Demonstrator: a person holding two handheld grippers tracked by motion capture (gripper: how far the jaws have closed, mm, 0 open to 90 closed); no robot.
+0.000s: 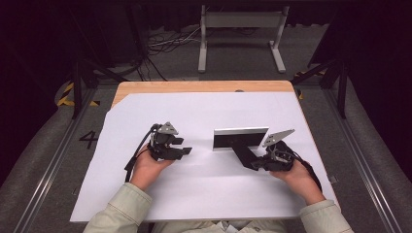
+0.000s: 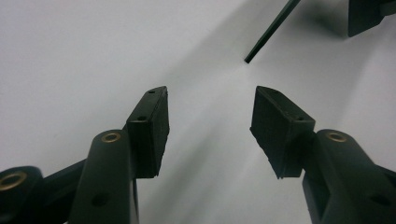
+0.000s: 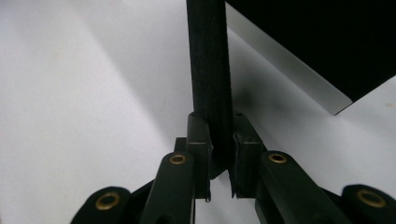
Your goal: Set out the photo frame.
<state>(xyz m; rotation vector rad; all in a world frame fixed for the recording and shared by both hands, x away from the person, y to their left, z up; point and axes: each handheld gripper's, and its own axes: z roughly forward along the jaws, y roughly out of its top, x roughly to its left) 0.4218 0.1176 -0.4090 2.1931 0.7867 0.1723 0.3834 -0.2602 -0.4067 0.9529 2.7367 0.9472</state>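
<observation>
While the right gripper clamps the frame's black stand, left gripper gaping idle; best keep squeeze steady, move slowly, picture frame upright.

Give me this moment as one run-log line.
left gripper: open, nothing between jaws, over white sheet | right gripper: shut on black stand leg | frame: upright on sheet

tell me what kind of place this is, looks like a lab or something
Most likely a lab or recording studio set up for capturing hand work. A wooden table covered in a plain white sheet stands among dark curtains, loose cables trail over the grey floor, and yellow-black hazard tape marks it.
</observation>
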